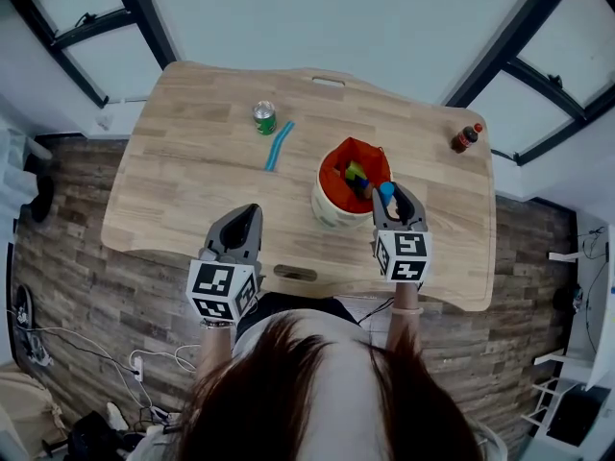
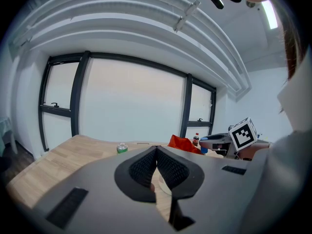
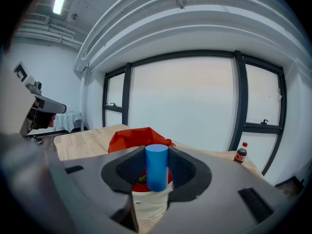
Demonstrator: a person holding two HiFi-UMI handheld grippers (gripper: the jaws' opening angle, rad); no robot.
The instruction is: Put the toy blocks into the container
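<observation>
The right gripper (image 3: 157, 173) clamped a smooth blue cylinder (image 3: 156, 161) over the white, perhaps fabric-lined container (image 1: 328, 214); the left gripper (image 2: 156, 155) sat closed, empty.

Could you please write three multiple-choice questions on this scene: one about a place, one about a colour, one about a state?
1. Where is the green can? A on the table, left of the container; B inside the container; C under the table.
2. What colour is the cylinder in the right tongs? A red; B blue; C yellow.
3. How are the left tongs? A wide open; B shut on the green can; C shut, holding nothing.
Answers: 1 A, the head view shows it there; 2 B, blue in the right gripper view; 3 C, the jaws meet with nothing between.
</observation>
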